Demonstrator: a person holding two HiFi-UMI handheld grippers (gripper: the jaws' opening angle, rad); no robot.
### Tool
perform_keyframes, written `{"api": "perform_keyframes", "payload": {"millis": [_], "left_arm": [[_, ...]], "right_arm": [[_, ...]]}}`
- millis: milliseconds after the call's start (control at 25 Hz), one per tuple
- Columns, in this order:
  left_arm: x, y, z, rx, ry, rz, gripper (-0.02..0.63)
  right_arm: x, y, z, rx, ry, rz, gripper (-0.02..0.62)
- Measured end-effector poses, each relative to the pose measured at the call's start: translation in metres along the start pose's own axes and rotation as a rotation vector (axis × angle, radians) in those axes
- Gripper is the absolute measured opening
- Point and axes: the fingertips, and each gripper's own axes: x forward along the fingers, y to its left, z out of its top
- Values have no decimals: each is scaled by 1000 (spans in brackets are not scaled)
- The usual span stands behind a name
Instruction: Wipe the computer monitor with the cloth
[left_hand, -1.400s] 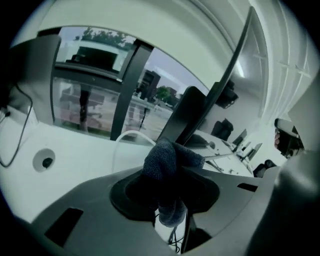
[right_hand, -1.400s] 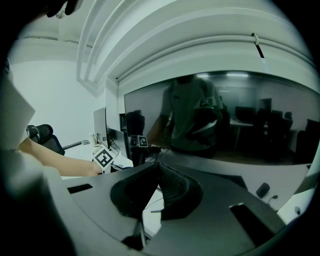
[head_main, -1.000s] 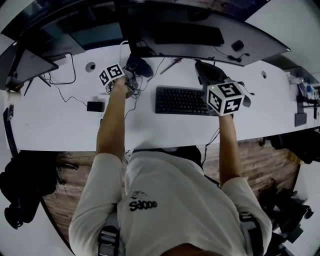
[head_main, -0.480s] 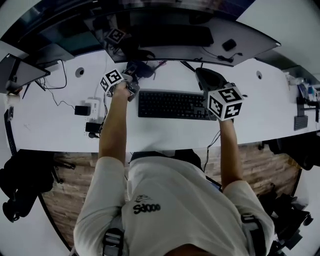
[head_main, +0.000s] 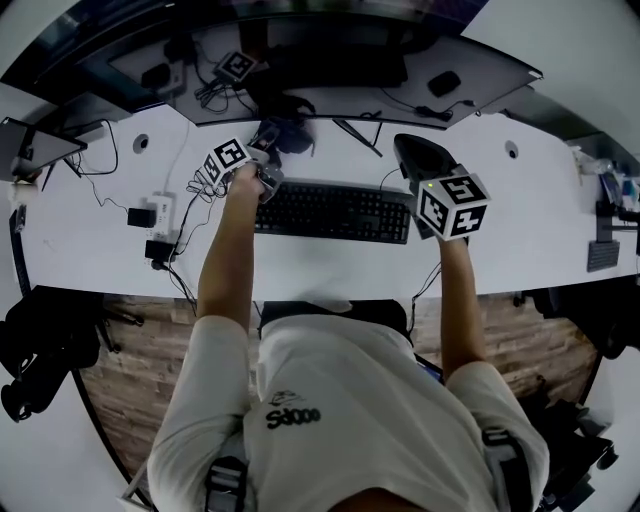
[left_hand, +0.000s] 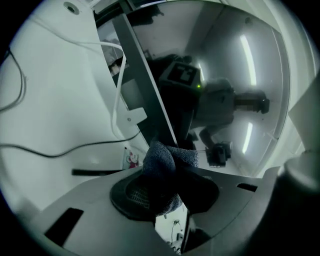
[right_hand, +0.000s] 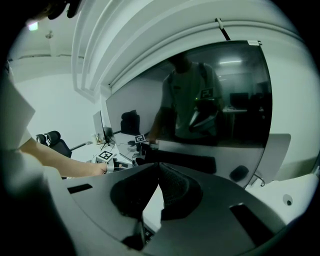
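The wide dark monitor (head_main: 330, 70) stands at the back of the white desk (head_main: 90, 250), with its glossy screen (left_hand: 230, 75) mirroring the room. My left gripper (head_main: 272, 146) is shut on a dark blue cloth (head_main: 287, 131), bunched between the jaws (left_hand: 165, 172). The cloth's tip sits by the screen's lower left edge; I cannot tell whether it touches. My right gripper (head_main: 408, 148) hovers over the desk right of the keyboard (head_main: 330, 212), facing the monitor (right_hand: 215, 100). Its jaws (right_hand: 156, 167) are shut with nothing between them.
A white power strip (head_main: 160, 209), a black adapter (head_main: 156, 248) and loose cables (head_main: 195, 185) lie left of the keyboard. A second screen (head_main: 40, 145) stands at the far left. A thin white cable (left_hand: 117, 85) hangs beside the monitor's edge.
The keyboard and cables have slid left in the head view. Both grippers now sit further right along the desk, and the left one still holds the cloth by the monitor.
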Motion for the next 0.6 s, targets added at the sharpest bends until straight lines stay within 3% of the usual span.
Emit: {"api": "perform_keyframes", "payload": {"millis": [600], "left_arm": [[96,-60,-120,8,49,-60,126]], "right_arm": [[-70,-110,-30,15,-24,-22,6]]}}
